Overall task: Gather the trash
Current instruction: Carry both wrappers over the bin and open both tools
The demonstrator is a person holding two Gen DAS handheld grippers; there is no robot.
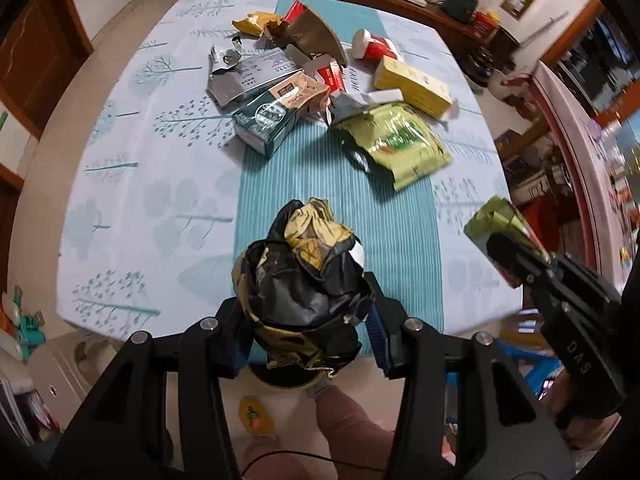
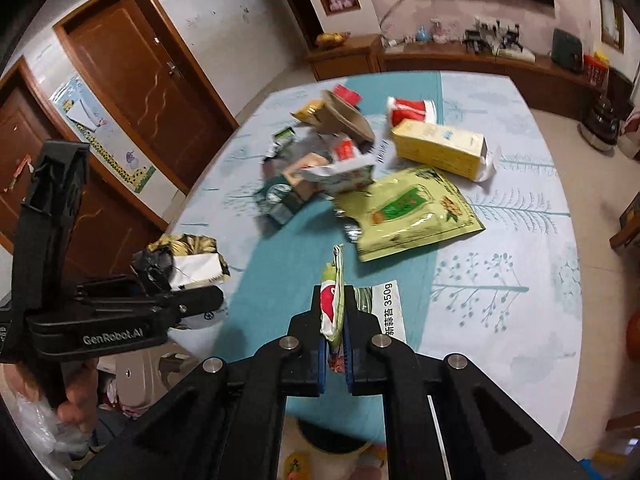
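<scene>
Jaws clamped: left gripper (image 1: 306,320) half-wide on crumpled black wrapper (image 1: 308,276), right gripper (image 2: 335,344) pinching flat packet (image 2: 335,300); carrying both toward six o'clock, keeping pressure steady.

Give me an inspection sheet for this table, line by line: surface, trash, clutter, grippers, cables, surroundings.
Surface: table under a pale tree-print cloth with a teal striped centre strip.
Job's things: trash pile at the far end, with a yellow box, green snack bag, dark green carton, silver pouch and red-and-white cup.
Clutter: printed label lying near the table edge.
Grippers: left gripper shut on a crumpled black-and-gold wrapper; right gripper shut on a thin green-and-red wrapper.
Cables: a thin dark cable below the left gripper.
Surroundings: brown doors, a low wooden cabinet with small items.
</scene>
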